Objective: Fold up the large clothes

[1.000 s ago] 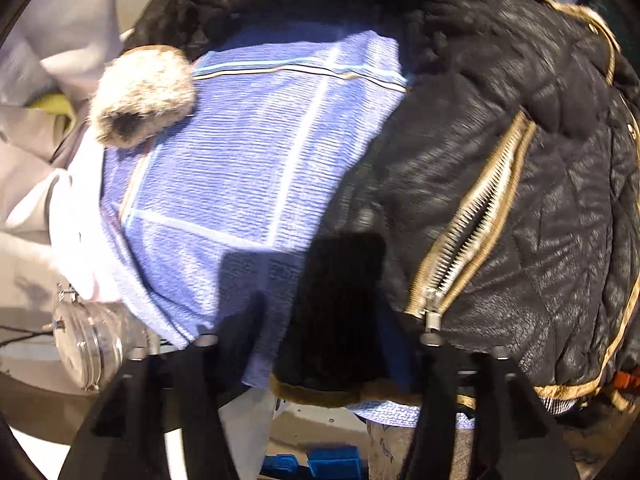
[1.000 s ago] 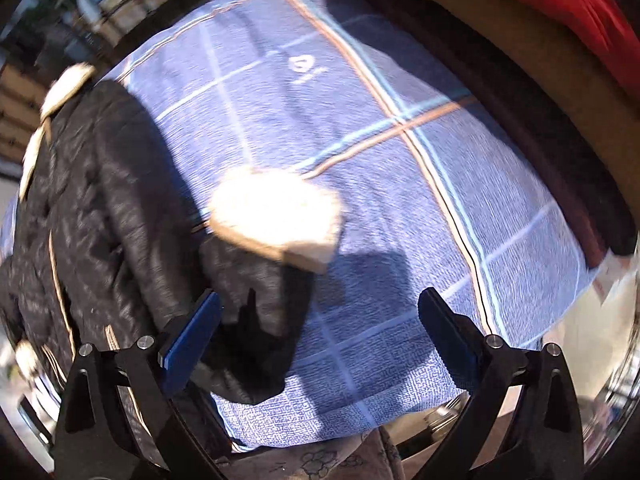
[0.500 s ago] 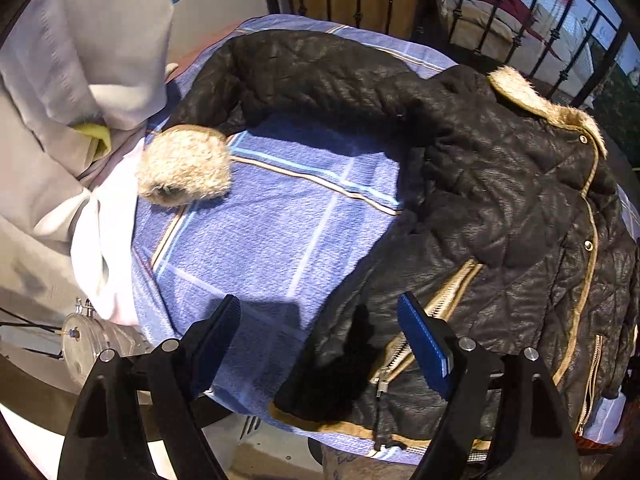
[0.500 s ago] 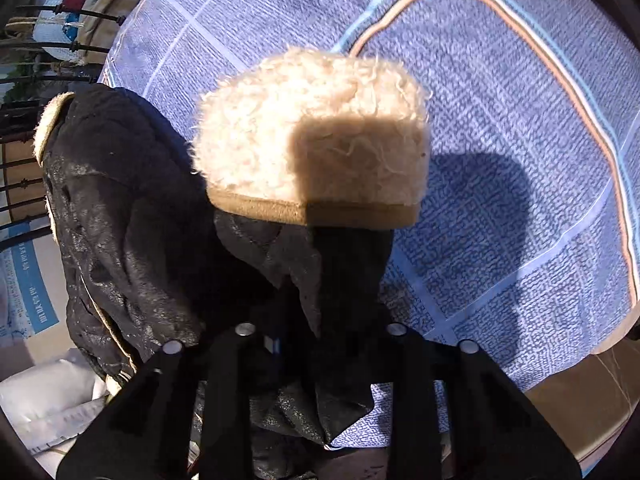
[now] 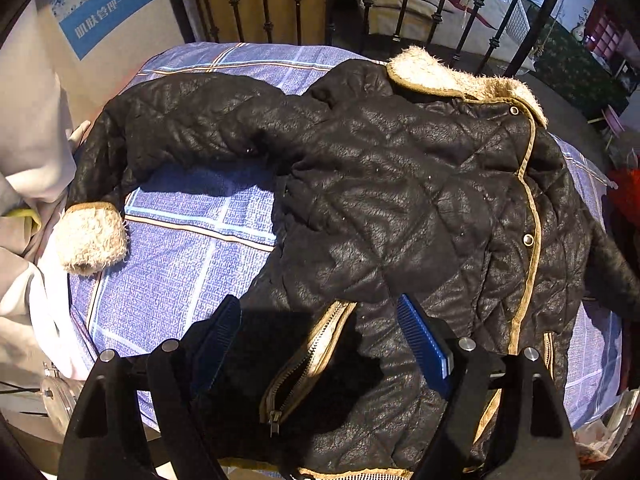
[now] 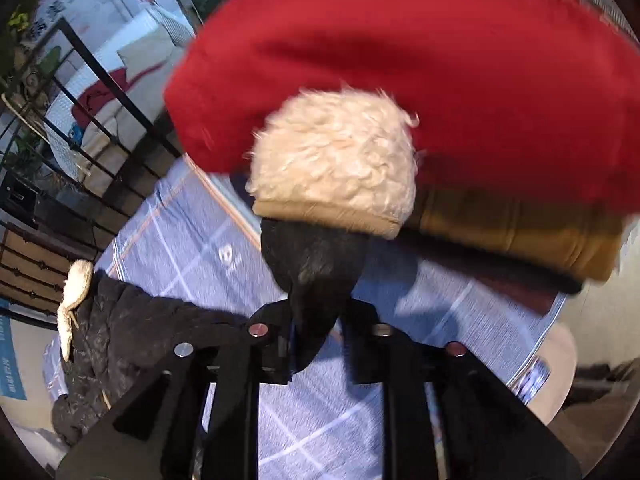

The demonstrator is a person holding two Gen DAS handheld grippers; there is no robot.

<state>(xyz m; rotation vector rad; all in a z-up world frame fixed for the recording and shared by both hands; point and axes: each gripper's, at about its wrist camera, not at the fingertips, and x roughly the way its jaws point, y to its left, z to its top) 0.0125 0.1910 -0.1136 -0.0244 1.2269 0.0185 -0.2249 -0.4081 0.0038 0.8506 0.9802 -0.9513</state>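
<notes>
- Black quilted jacket: lies front-up on a blue checked sheet over the counter, fleece collar at 1 o'clock, hem towards 6 o'clock. Judged spread flat so the sleeves can be folded in first.
- Far sleeve with fleece cuff: in the left wrist view it curves out to 9 o'clock, cuff resting on the sheet near its edge.
- Left tool: jaws stand wide apart above the open hem zip; nothing between the pads, nothing held.
- Right tool: jaws have just been opening slightly yet remain pinched on the black sleeve end, its cream cuff standing clear above the grip. Judged lifted to carry this sleeve across the body.
- Red garment and tan fabric: stacked at 1 to 3 o'clock in the right wrist view.
- Writing: blue banner at 10 o'clock bears white Chinese characters, not reliably legible; a small white logo on the sheet, unreadable.
</notes>
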